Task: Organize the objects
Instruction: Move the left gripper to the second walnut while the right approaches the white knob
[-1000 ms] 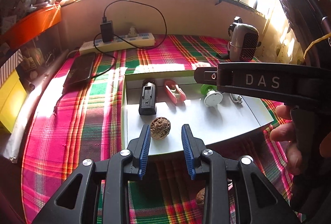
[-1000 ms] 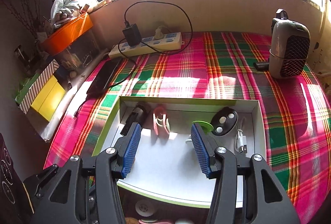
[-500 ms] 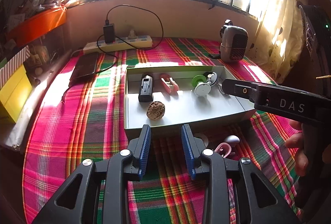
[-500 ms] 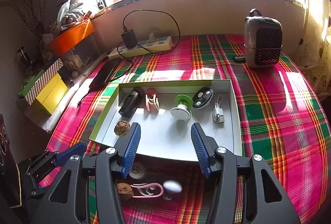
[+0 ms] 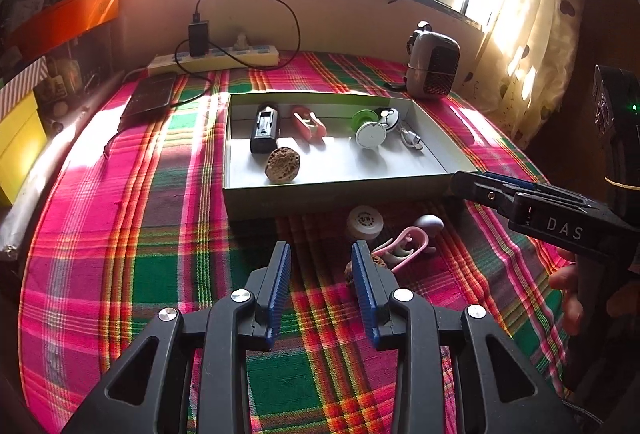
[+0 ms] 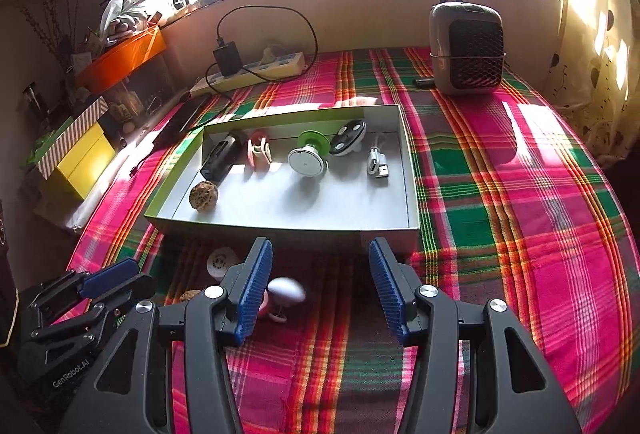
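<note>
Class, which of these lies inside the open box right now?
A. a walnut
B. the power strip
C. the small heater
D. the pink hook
A: a walnut sits on the box floor near its front left corner, beside the black battery.

Six items lie in one box (image 5: 340, 189) — four more on the cloth (image 5: 168, 218).

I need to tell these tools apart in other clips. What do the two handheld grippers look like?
Both are matte black plastic. The left gripper and right gripper each have two fingers faced with ribbed blue pads, with silver bolts at the pivots. One body reads "DAS" in white, the other "GenRobot.AI". A green light glows on the right unit.
</note>
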A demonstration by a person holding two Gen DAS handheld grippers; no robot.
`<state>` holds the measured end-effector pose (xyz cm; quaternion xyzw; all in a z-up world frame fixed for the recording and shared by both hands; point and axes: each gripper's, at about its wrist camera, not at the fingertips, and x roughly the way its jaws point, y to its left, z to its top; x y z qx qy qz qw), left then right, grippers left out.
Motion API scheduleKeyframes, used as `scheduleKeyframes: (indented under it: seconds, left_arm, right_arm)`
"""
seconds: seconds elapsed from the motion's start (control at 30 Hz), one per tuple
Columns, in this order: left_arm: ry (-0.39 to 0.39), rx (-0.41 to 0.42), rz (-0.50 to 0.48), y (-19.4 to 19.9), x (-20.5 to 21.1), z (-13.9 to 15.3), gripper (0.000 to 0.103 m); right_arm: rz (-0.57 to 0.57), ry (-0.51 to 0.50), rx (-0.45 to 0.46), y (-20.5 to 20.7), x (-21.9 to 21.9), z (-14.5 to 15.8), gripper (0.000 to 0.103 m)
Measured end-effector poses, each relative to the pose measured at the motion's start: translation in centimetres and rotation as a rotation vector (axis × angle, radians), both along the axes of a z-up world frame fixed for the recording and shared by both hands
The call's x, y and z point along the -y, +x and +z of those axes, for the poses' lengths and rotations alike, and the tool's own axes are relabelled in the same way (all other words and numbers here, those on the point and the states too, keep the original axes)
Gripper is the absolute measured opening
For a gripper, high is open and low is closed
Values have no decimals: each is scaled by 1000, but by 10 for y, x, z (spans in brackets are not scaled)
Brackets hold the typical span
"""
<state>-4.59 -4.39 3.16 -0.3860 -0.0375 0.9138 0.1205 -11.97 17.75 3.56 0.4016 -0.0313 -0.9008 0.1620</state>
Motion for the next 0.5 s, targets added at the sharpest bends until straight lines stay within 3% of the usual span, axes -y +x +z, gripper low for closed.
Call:
scheduleKeyframes:
  seconds: [0.5]
  left_arm:
    - [-7,64,-43,-11,-22,-18,34]
  right_arm:
    - [-48,-18,44,5,-23,-19,52]
